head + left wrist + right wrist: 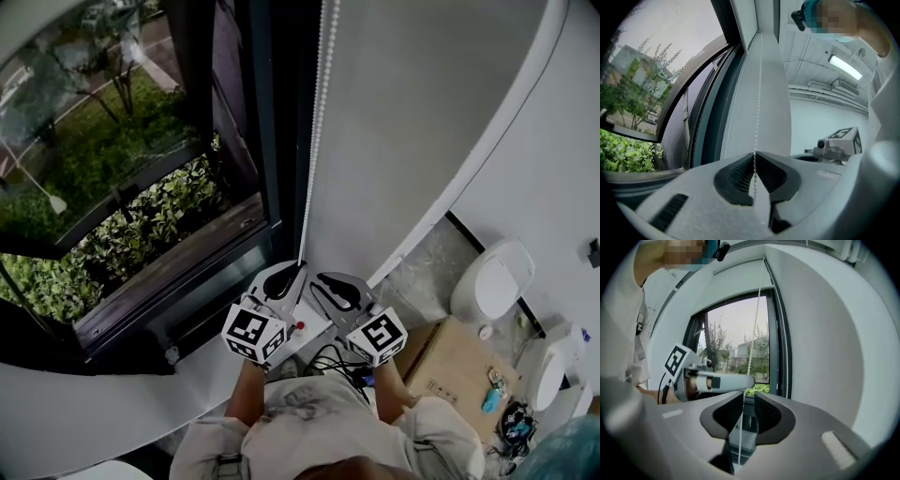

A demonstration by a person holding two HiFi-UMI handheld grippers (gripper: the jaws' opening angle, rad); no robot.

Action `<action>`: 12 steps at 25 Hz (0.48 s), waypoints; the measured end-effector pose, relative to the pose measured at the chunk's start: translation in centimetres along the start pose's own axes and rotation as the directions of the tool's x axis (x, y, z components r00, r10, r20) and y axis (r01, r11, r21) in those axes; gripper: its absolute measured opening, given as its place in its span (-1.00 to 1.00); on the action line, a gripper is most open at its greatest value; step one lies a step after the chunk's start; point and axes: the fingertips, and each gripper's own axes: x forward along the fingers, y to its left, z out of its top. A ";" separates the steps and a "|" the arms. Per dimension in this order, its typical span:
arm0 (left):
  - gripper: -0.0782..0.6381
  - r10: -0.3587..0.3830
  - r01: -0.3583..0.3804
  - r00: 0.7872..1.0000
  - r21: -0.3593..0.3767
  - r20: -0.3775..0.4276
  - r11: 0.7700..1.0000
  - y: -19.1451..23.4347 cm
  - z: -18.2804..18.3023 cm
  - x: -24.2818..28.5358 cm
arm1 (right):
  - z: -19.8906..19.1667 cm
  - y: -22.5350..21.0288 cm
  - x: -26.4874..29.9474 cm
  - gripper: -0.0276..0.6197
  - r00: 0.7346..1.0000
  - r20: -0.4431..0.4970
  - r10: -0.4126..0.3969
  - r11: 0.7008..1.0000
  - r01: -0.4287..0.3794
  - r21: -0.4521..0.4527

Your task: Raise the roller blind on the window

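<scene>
The pale grey roller blind (422, 112) hangs to the right of the dark-framed window (103, 141). Its white bead chain (316, 122) runs down the blind's left edge to my two grippers. My left gripper (284, 278) is shut on the bead chain (758, 108), which is pinched between its ribbed black pads (736, 176). Just to the right, my right gripper (339, 289) is open. In the right gripper view a strand of the chain (754, 315) passes loosely through the gap of the right gripper (747, 397), close to the left pad (724, 416).
The dark window sill (169, 309) lies below the glass, with green shrubs outside. A white toilet (492, 281), a cardboard box (455, 370) and another white fixture (553, 366) stand on the floor to the right. The white wall curves round at the right.
</scene>
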 end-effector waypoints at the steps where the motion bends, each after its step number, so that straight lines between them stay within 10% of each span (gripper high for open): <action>1: -0.72 0.000 0.000 1.000 0.001 0.000 1.000 0.0 0.0 0.0 | 1.1 -0.2 -0.1 -0.65 1.000 0.019 -0.001 1.000 0.001 -0.007; 12: -0.72 0.002 -0.002 1.000 0.005 0.001 1.000 0.2 0.0 0.3 | 11.5 -1.4 1.3 -0.62 0.985 0.165 0.054 0.995 -0.040 -0.088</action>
